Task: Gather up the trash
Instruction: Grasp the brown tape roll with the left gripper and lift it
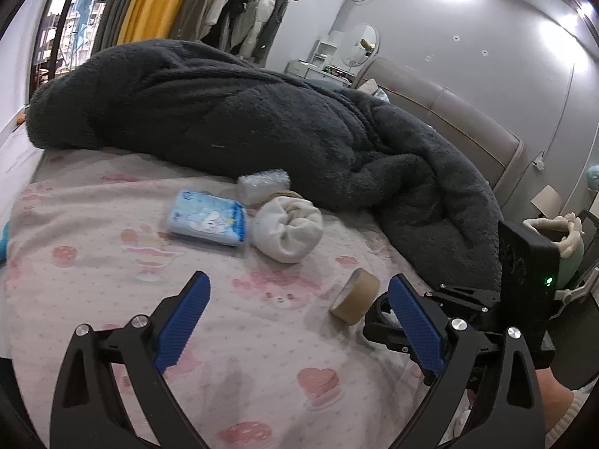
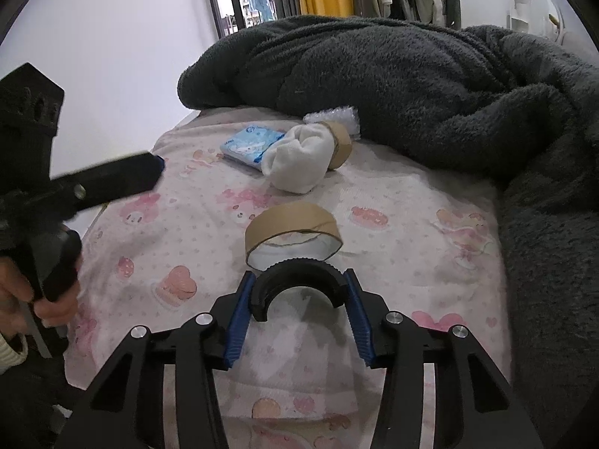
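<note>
My right gripper (image 2: 299, 299) is shut on a black ribbed ring (image 2: 297, 275), its blue pads against the ring's two sides. Just beyond it a brown cardboard tape core (image 2: 292, 228) lies on the pink patterned sheet (image 2: 411, 224). Farther back lie a rolled white sock (image 2: 299, 161), a second cardboard core (image 2: 338, 142), a blue tissue pack (image 2: 251, 142) and a wad of bubble wrap (image 2: 333, 116). My left gripper (image 1: 299, 278) hangs open and empty above the sheet, with the near tape core (image 1: 355, 295) by its right finger and the right gripper (image 1: 382, 314) partly hidden behind that finger.
A heaped dark grey fleece blanket (image 1: 224, 104) covers the back and right of the bed. A padded headboard (image 1: 468, 123) stands at the right, hung clothes (image 1: 243, 11) and a window (image 1: 63, 26) at the back. A person's hand (image 2: 22, 292) grips the left handle.
</note>
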